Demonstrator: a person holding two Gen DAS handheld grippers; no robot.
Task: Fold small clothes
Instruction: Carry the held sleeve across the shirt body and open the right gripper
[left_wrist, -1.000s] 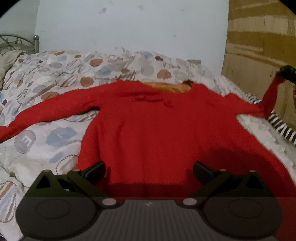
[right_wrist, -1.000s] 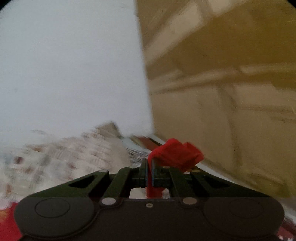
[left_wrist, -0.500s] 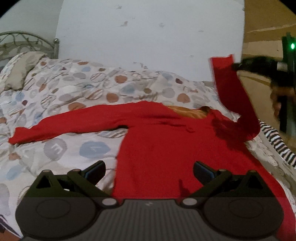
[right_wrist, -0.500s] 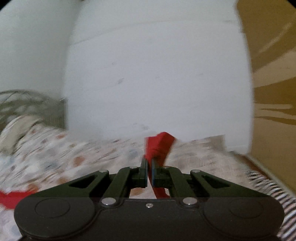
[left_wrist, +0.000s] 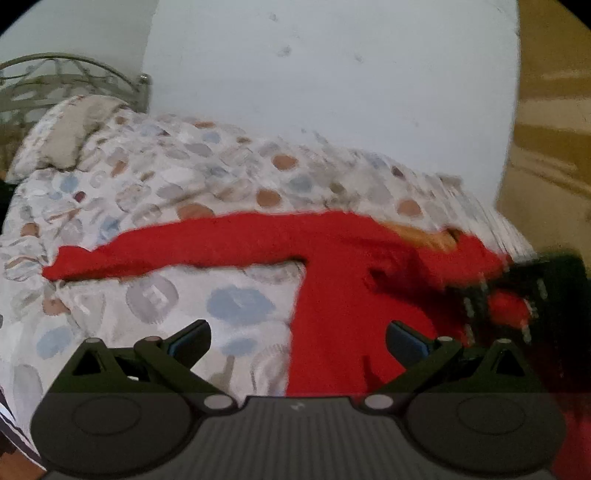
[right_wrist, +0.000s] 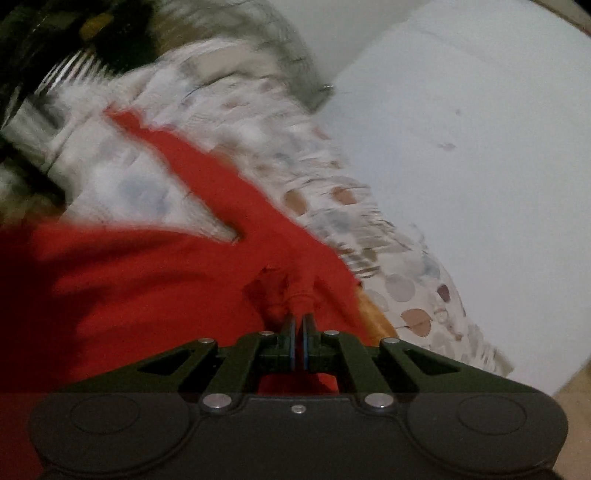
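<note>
Two views show one red sweater (left_wrist: 332, 314) spread on a bed whose duvet (left_wrist: 155, 192) is printed with pale blue, brown and grey spots. In the left wrist view the left gripper (left_wrist: 297, 338) hangs over the near edge of the bed with its jaws wide apart and nothing between them; one finger (left_wrist: 188, 336) sits above bare duvet, the other above the sweater's body. The sweater's one sleeve (left_wrist: 177, 247) lies stretched out flat toward the left of this view, its cuff resting on the duvet. An orange lining (left_wrist: 428, 236) shows at the neckline. At the right edge the right gripper (left_wrist: 513, 299) appears as a dark blurred shape over the sweater, with red fabric bunched at it. A beige pillow (left_wrist: 74, 129) and a metal headboard (left_wrist: 66, 77) stand at the far left, against a white wall (left_wrist: 332, 74). In the right wrist view, which is tilted and smeared, the right gripper (right_wrist: 298, 325) is clenched on a fold of the red sweater (right_wrist: 129, 288), probably the cuff of the other sleeve, gathered into a small lump just ahead of its fingertips and lying over the sweater's chest. The stretched sleeve (right_wrist: 177, 158) runs away toward the upper left across the duvet (right_wrist: 258, 122), and the white wall (right_wrist: 461, 129) fills the right side.
</note>
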